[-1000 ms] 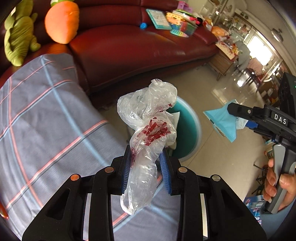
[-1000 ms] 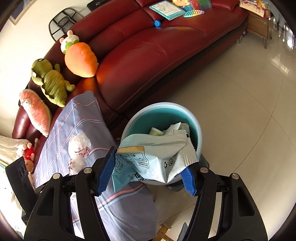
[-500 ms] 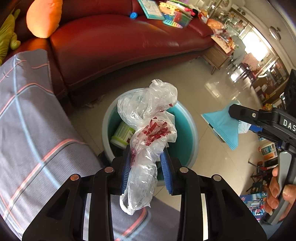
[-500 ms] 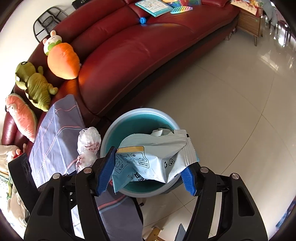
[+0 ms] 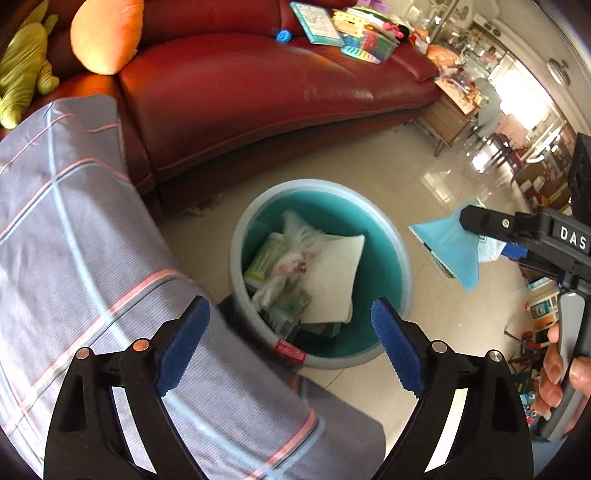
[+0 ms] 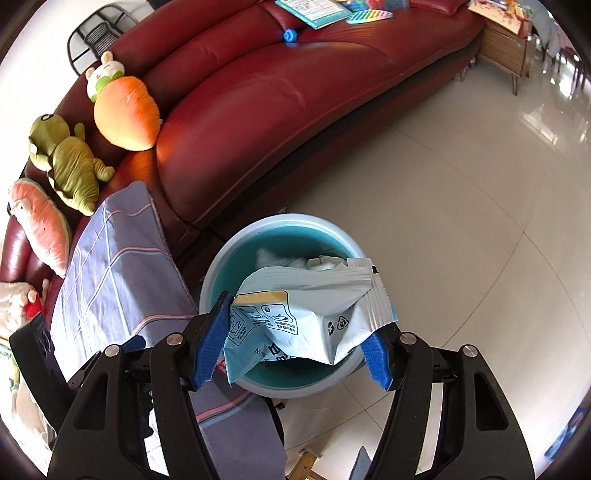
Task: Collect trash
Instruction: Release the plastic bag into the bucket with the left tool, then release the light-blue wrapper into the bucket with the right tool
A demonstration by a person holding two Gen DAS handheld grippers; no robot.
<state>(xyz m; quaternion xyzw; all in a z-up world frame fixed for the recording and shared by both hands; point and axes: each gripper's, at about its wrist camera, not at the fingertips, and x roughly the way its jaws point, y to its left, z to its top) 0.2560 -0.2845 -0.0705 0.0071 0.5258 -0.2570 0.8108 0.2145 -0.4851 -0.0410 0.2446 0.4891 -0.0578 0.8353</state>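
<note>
A teal bin [image 5: 317,184] stands on the floor below my left gripper [image 5: 288,310]. Its jaws are opening wide, with nothing between them. The clear plastic bag with red stains [image 5: 291,258] lies in the bin, on a white sheet [image 5: 332,273] and green packs. My right gripper [image 6: 303,325] is shut on a pale blue and white snack wrapper [image 6: 314,306], which hangs over the bin's [image 6: 280,221] near rim. In the left wrist view that wrapper [image 5: 447,247] shows right of the bin, and a hand [image 5: 557,373] grips the handle.
A red leather sofa [image 6: 258,110] curves behind the bin, with plush toys [image 6: 125,107] at its left end and books and toys [image 5: 347,33] farther along. A grey checked cloth [image 5: 74,258] covers a seat left of the bin. A wooden side table [image 6: 506,48] stands beyond on the pale tiled floor [image 6: 461,203].
My left gripper opened and let go of the plastic bag, which now lies in the bin. Both grippers came nearer over the bin. The right one still holds the wrapper.
</note>
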